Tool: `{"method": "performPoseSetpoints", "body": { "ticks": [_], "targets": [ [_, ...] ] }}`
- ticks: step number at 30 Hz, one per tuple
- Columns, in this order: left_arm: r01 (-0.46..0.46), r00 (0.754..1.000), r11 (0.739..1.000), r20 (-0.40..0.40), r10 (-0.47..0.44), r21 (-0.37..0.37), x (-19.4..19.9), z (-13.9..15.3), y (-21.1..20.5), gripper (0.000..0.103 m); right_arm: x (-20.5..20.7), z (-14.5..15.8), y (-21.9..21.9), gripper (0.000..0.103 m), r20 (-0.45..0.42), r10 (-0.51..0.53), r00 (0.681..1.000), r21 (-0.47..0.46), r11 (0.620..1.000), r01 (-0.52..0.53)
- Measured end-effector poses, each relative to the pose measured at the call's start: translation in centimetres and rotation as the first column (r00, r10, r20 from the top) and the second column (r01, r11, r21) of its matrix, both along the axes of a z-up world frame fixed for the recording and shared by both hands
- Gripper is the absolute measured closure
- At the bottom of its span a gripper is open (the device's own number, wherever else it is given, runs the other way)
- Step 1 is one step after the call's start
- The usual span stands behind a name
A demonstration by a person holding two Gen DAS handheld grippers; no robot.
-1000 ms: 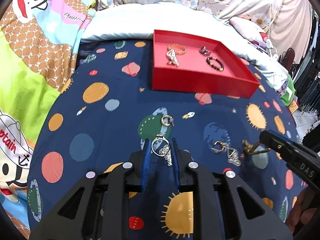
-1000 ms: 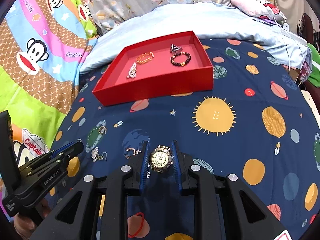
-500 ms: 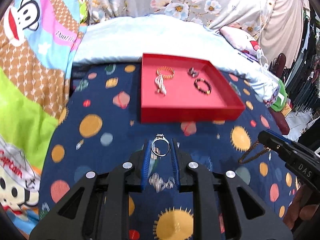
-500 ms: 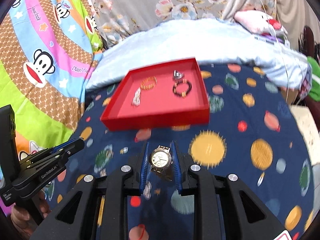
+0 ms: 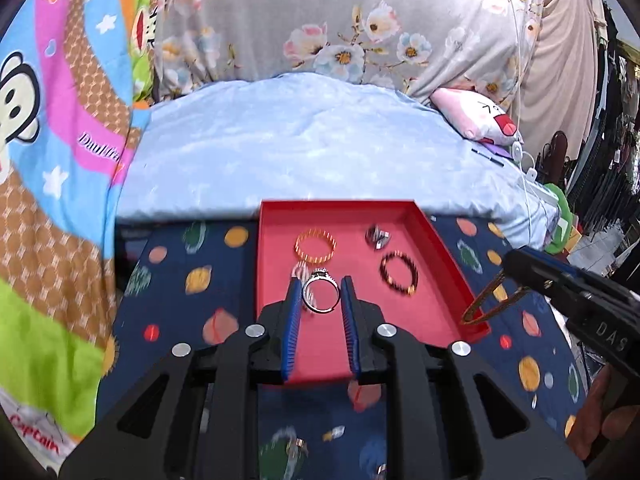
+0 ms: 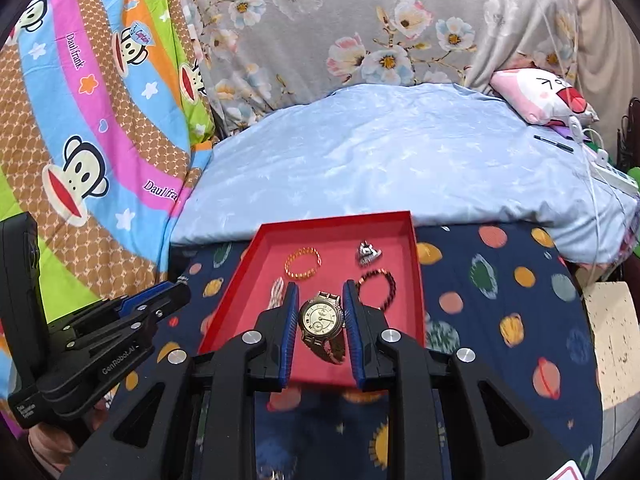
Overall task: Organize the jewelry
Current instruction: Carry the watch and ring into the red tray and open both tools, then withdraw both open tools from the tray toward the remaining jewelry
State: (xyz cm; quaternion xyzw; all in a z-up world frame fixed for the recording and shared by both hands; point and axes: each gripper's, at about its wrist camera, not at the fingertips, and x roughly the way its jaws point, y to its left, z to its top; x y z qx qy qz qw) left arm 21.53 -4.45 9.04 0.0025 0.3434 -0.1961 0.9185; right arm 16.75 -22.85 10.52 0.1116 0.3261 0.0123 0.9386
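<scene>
Left wrist view looks across a navy planet-print bedsheet (image 5: pixel 180 280) to a red tray (image 5: pixel 440 248) lying on it, its far end against a pale blue quilt (image 5: pixel 300 152). Inside the tray lie an orange bangle (image 5: pixel 315 245), a dark beaded bracelet (image 5: pixel 399 278), a silver chain piece (image 6: pixel 276 294) and a small silver item (image 5: pixel 378 236). The left gripper (image 5: pixel 320 300) is closed narrowly on a silver ring (image 5: pixel 320 296), held above the tray's near half. The right gripper (image 6: pixel 321 314) clamps a gold watch (image 6: pixel 322 318) by its case over the tray, its band hanging below.
</scene>
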Motion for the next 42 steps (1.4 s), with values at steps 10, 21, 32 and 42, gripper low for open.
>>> {"method": "performPoseSetpoints", "body": {
  "ticks": [10, 21, 32, 42],
  "targets": [
    [0.024, 0.998, 0.999, -0.061, -0.022, 0.025, 4.5, -3.1, -3.0, 0.084, 4.4, -4.3, -0.9, 0.082, -0.093, -0.01, 0.996, -0.004, 1.0, 0.009],
    [0.013, 0.992, 0.996, -0.125, -0.002, 0.083, 6.3, -7.2, -4.0, 0.067, 5.1, -7.1, -1.5, 0.079, -0.116, -0.042, 0.992, -0.05, 0.998, 0.036],
    [-0.049, 0.998, 0.992, -0.033, 0.053, 0.12, 2.3, -4.8, -0.7, 0.039, -1.1, -4.3, -1.4, 0.067, -0.062, -0.065, 0.996, -0.068, 0.996, 0.061],
    [-0.1, 0.983, 0.985, -0.137, 0.12, 0.142, -4.7, -7.4, 4.9, 0.039, -9.7, -7.6, 0.0, 0.066, -0.153, -0.096, 0.984, -0.036, 0.995, 0.091]
  ]
}}
